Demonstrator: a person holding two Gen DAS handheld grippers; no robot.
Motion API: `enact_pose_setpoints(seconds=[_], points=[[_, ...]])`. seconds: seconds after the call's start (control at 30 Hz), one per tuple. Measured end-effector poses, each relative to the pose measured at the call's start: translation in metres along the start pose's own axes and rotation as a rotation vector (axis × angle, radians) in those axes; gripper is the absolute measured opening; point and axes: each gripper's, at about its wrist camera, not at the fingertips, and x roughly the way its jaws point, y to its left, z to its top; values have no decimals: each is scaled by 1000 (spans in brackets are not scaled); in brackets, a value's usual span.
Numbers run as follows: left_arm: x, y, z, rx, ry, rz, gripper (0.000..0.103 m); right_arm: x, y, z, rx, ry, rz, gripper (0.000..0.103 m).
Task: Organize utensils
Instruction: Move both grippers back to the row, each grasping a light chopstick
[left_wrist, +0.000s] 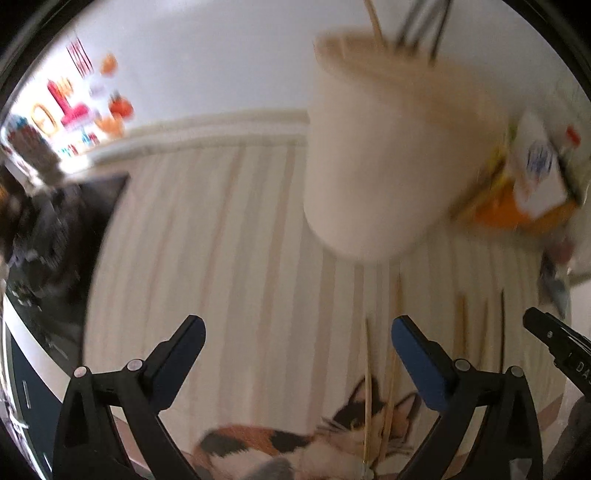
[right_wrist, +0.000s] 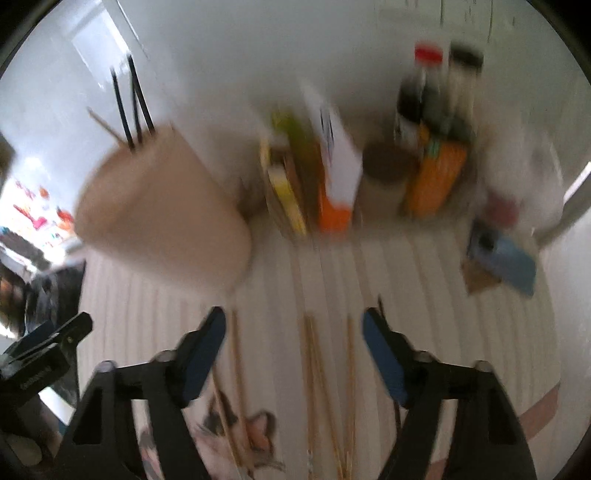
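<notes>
Closest in, the right gripper (right_wrist: 293, 354) hangs over the tabletop (right_wrist: 155, 317) with its jaws wide and nothing in them. Right under it lie several wooden chopsticks (right_wrist: 314, 373), spread side by side on a striped cloth with a cat picture (right_wrist: 236, 432). The left gripper (left_wrist: 297, 345) is just beside it, and its jaws are wide and hold nothing too. A little farther back stands the cream holder cup (right_wrist: 162, 218), which already has black chopsticks (right_wrist: 133, 107) and one wooden stick poking out of the top. Behind that, near the wall, are boxes (right_wrist: 332, 173), dark sauce bottles (right_wrist: 421, 96) and a blue packet (right_wrist: 502, 258). Both views are blurry, so small things are hard to make out. The job now looks like picking up a loose chopstick. To do it well, I think the right gripper should come down over just one stick, with one jaw on each side, squeeze near the middle so it does not tip, then lift it and drop it end first into the cup. Two sticks lie very close together, so it could grab both by mistake.
</notes>
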Motion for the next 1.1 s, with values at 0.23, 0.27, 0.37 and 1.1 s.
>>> enact_pose_setpoints(seconds=[0.23,0.27,0.37,1.1], points=[[76,-32,-32,18,215,-79,59,52,-16,-39,18,150,-10,30],[82,-36,-34,24,226,-78,56,56,-17,-43,19,160,-13,30],[96,-47,-41,47,246,-58,50,63,-21,-50,22,179,-27,30],[94,32,-17,29,221,1,4,140,75,-75,-183,360,-10,29]])
